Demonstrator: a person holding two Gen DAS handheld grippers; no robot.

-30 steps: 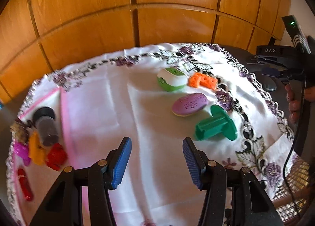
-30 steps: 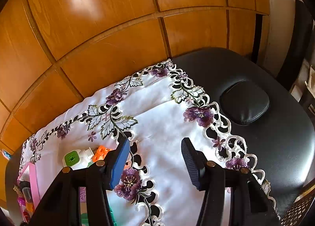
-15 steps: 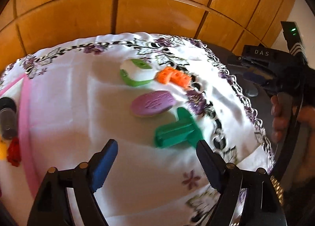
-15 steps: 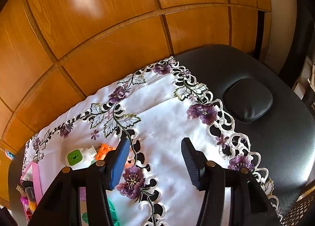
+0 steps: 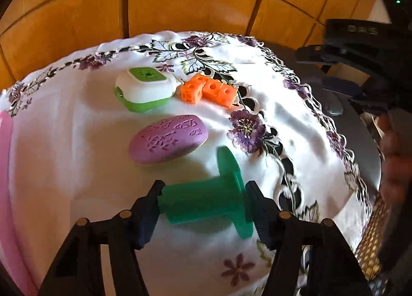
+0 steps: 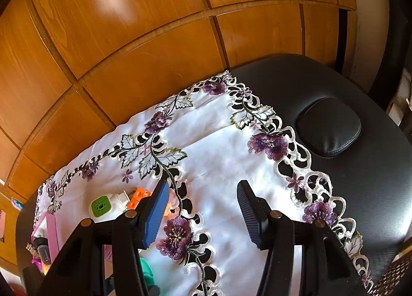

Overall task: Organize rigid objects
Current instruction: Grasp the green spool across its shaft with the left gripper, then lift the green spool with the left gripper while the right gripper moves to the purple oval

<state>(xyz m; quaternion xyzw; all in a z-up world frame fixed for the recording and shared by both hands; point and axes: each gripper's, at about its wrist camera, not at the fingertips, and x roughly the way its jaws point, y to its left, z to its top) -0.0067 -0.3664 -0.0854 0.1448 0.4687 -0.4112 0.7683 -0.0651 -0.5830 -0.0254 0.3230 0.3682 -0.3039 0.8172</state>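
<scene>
A green spool [image 5: 200, 200] lies on its side on the white embroidered cloth [image 5: 77, 154]. My left gripper [image 5: 203, 189] straddles it lengthwise. Its jaws are closing, one pad touching the stem's end and the other the flange. Behind the spool lie a purple oval piece [image 5: 168, 138], a white and green box [image 5: 144, 88] and a row of orange cubes [image 5: 208, 90]. In the right wrist view my right gripper [image 6: 202, 193] hangs open over bare cloth with nothing between its fingers. The box [image 6: 101, 205] and the cubes [image 6: 139, 196] show to its left.
A pink tray [image 6: 49, 229] with several small items stands at the cloth's left end. Black padded table [image 6: 360, 167] extends right of the cloth, with a wooden panelled wall [image 6: 154, 51] behind. A person's hand [image 5: 394, 162] shows at the right in the left wrist view.
My left gripper moved right and down to the green spool, opened wide on the way, then narrowed onto the spool's two ends. The right gripper stayed where it was.
</scene>
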